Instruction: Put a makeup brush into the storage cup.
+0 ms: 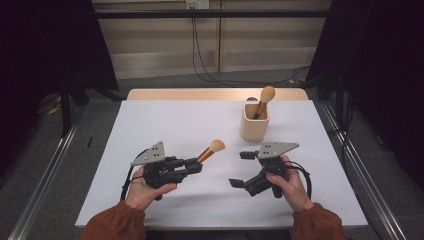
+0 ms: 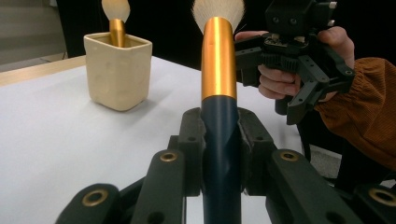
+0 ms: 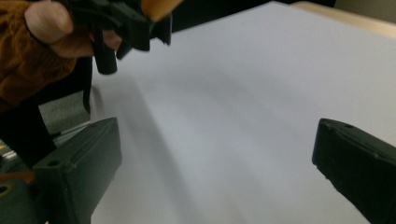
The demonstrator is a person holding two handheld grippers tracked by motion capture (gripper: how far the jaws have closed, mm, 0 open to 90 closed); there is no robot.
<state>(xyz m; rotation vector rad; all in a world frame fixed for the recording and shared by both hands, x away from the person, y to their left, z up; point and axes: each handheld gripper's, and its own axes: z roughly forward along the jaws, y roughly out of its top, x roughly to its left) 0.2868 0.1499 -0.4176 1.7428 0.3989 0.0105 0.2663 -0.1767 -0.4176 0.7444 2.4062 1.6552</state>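
Two grippers are held above a white bench (image 1: 165, 125). Left gripper (image 1: 196, 165) is clamped on the dark handle of a makeup brush (image 1: 210, 150), whose gold ferrule and pale bristles stick out beyond the jaws, pointing toward a cream cup (image 1: 254, 122). Right gripper (image 1: 241, 169) sits just beside the brush tip, its jaws wide apart with nothing between them. A second brush (image 1: 263, 100) stands in the cup, beyond both grippers.

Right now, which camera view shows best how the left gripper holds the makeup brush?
The left gripper view: the left gripper is shut on the dark handle of the makeup brush, seen close. The high view shows the same brush small, sticking out toward the cup. The right gripper view catches just a bit of its orange ferrule.
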